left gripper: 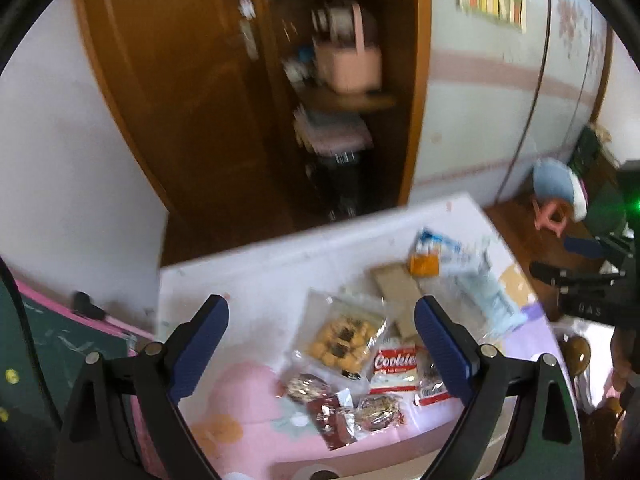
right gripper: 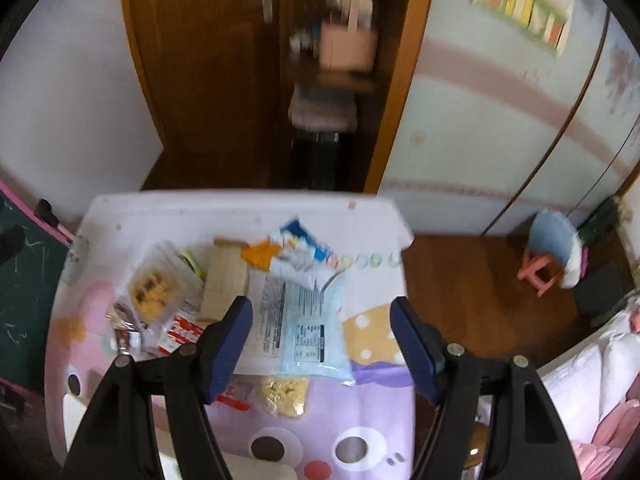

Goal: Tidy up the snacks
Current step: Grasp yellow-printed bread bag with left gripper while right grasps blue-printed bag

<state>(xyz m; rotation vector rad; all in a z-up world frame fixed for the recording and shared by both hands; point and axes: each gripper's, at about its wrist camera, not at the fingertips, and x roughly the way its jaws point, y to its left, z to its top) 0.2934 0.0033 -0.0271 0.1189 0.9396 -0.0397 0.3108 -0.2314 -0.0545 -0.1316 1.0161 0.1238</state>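
Several snack packs lie on a small table under a cartoon cloth [right gripper: 360,420]. My left gripper [left gripper: 320,344] hangs open above a clear bag of yellow cookies [left gripper: 344,340], a red-and-white Cookie pack [left gripper: 394,364] and foil-wrapped chocolate cookies [left gripper: 334,420]. My right gripper [right gripper: 324,340] is open over a light blue bag [right gripper: 304,320], with nothing between its blue pads. A blue, white and orange bag [right gripper: 296,252] and a tan box [right gripper: 224,280] lie behind it. A yellow snack bag [right gripper: 284,394] lies nearer to me. The right gripper [left gripper: 568,260] also shows at the right edge of the left wrist view.
A wooden cabinet stands behind the table, with a pink basket [left gripper: 348,64] on an open shelf. A green chalkboard [left gripper: 60,344] leans at the left. A pink stool with a blue cushion [right gripper: 548,256] stands on the wooden floor at the right, near white bedding [right gripper: 592,368].
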